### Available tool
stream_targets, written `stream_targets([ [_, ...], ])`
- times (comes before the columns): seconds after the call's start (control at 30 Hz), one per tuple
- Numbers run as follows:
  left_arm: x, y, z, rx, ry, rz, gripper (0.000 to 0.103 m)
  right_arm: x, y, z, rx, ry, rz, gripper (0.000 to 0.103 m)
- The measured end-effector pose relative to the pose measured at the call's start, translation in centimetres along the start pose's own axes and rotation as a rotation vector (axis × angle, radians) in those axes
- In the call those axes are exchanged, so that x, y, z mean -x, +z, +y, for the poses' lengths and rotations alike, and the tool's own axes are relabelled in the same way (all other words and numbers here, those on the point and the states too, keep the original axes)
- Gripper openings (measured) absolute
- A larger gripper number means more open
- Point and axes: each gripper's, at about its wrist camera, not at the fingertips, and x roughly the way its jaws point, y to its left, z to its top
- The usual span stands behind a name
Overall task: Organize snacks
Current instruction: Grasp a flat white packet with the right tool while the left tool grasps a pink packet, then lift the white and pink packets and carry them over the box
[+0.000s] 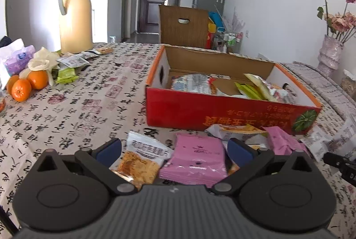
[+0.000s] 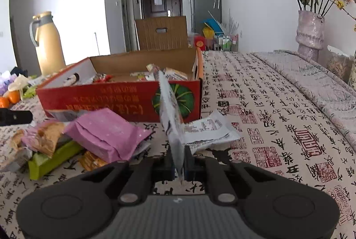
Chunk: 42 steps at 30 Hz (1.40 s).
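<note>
A red cardboard box [image 1: 222,112] [image 2: 124,98] with its top open holds several snack packets. In front of it lies a heap of loose snacks. My left gripper [image 1: 175,147] is open over that heap, a pink packet [image 1: 195,161] and a white packet of orange crisps [image 1: 140,161] lying between its fingers. My right gripper [image 2: 179,164] is shut on a thin silvery white snack packet [image 2: 171,114], held edge-on and upright in front of the box. Left of it lie another pink packet [image 2: 106,134] and a green box [image 2: 51,161].
A white packet [image 2: 209,129] lies flat just beyond the right gripper. A yellow thermos jug [image 1: 75,16] stands at the table's far left, with oranges [image 1: 29,85] and more packets near it. A vase of dried roses [image 2: 310,27] stands at the far right.
</note>
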Motion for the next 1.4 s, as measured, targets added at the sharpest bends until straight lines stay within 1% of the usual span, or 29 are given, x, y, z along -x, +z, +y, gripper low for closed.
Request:
stream_targets([
  [0.07,0.0,0.2,-0.5,-0.011,-0.005,0.01,0.103,0.3,0.0,0.0,-0.005,0.006,-0.011,0.007],
  [0.2,-0.3,0.8,-1.2,-0.039,0.012,0.038,0.103,1.0,0.0,-0.2,-0.016,0.013,-0.025,0.007],
  [0.3,-1.1,1.3,-1.8,-0.091,0.05,0.071,0.103,1.3,-0.1,-0.6,-0.026,0.015,-0.033,0.007],
  [0.4,-2.4,1.7,-2.3,-0.152,0.1,0.123,0.103,1.6,-0.3,-0.9,-0.034,0.017,-0.039,0.007],
  [0.6,-4.0,1.8,-3.1,-0.204,0.076,0.17,0.102,1.9,-0.5,-1.5,-0.053,0.014,-0.046,0.007],
  [0.67,-4.7,1.7,-3.3,-0.212,0.071,0.191,0.094,1.9,-0.5,-1.7,-0.057,0.014,-0.045,0.007],
  [0.73,-5.1,1.7,-3.4,-0.209,0.048,0.21,0.085,1.8,-0.6,-1.7,-0.058,0.016,-0.045,0.007],
  [0.83,-5.4,1.5,-3.7,-0.215,0.028,0.217,0.076,1.6,-0.7,-1.9,-0.063,0.016,-0.041,0.007],
  [0.93,-5.7,1.4,-3.6,-0.209,0.016,0.226,0.074,1.4,-0.7,-1.9,-0.065,0.02,-0.037,0.007],
  [1.03,-6.1,1.3,-3.5,-0.2,-0.002,0.24,0.068,1.3,-0.7,-1.8,-0.066,0.025,-0.035,0.007],
  [1.13,-6.1,1.3,-3.6,-0.203,-0.011,0.242,0.064,1.2,-0.8,-1.8,-0.067,0.027,-0.034,0.007],
  [1.2,-6.1,1.3,-3.7,-0.205,-0.014,0.24,0.062,1.2,-0.8,-1.8,-0.068,0.028,-0.035,0.007],
  [1.4,-5.8,1.4,-3.4,-0.186,-0.012,0.231,0.062,1.6,-0.9,-1.8,-0.066,0.031,-0.041,0.007],
])
